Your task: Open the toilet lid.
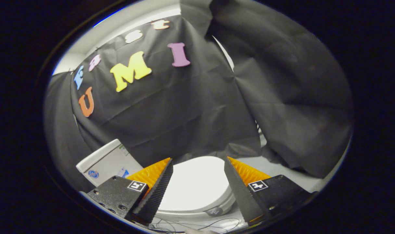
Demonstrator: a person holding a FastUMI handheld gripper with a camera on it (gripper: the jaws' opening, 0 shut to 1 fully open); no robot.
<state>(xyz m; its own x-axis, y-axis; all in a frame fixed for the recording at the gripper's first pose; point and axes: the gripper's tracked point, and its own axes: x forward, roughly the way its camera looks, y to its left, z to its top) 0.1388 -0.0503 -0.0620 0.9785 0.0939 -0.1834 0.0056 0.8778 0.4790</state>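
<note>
A white toilet stands low ahead of me, its smooth oval lid (196, 185) lying flat and closed over the bowl. Its white tank (105, 161) sits off to the left, behind my left finger. My gripper (198, 162) is open, its two black and orange fingers (158, 182) spread wide with the lid showing between them. The fingers hang above the lid and nothing is between them. The rim of the bowl (197, 214) shows just under the lid's near edge.
Black cloth walls (191, 107) close in behind and to the right of the toilet. Pale floor (282, 170) shows to the right of the bowl. Thin dark cables (197, 224) lie on the floor below the rim.
</note>
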